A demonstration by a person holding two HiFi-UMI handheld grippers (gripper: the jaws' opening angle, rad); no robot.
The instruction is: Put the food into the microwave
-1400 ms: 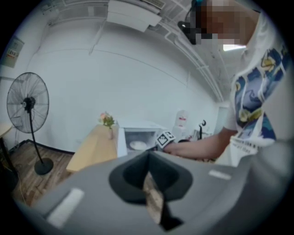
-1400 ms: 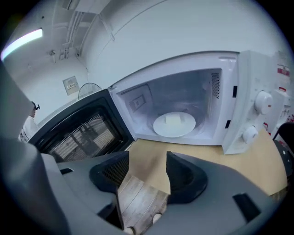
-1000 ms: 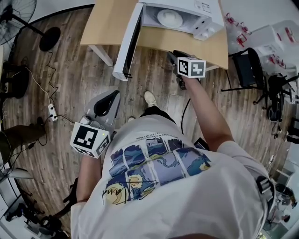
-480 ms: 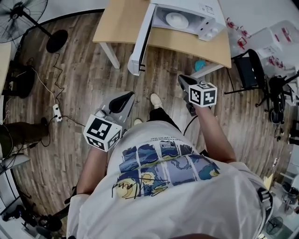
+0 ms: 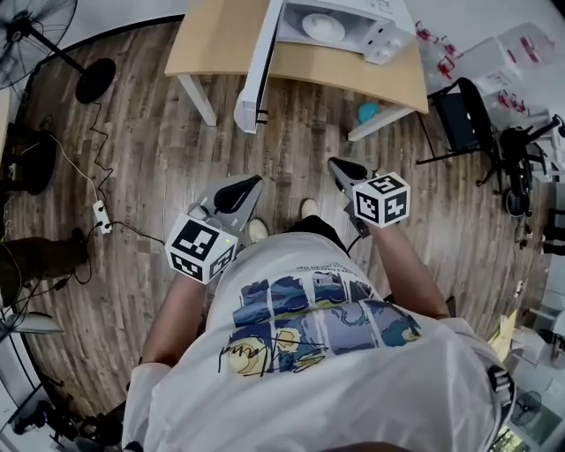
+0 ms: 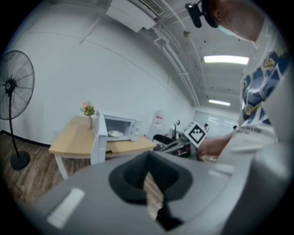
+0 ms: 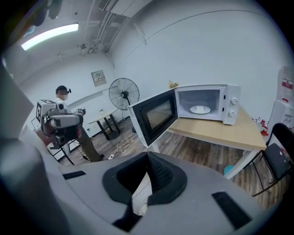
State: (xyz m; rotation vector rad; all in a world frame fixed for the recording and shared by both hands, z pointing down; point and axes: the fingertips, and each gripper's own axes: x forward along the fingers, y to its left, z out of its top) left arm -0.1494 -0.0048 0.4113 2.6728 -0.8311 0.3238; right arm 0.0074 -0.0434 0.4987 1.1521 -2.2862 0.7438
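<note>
the wooden floor (image 5: 150, 159) takes up most of the head view, and the person stands out on it, well apart from the desk (image 5: 212, 44). at this range neither arm could reach anything on the desk.

the microwave (image 5: 384, 42) sits at the desk's near edge, probably so its cavity can be reached from the front. its door (image 5: 254, 71) is swung wide over the floor, leaving the cavity open to view. inside, on the cavity floor, rests a white dish (image 5: 323, 26). i take this to be the food, though what lies on it is too small to tell. if so, the placing looks done and only the door is left to shut.

the left gripper (image 5: 250, 184) is carried low beside the body, its jaws closed together with nothing between them. the right gripper (image 5: 335, 164) points toward the desk, likewise closed and empty. both read as idle carrying poses rather than a grip or a reach.

a small teal thing (image 5: 367, 112) lies on the floor under the desk.
</note>
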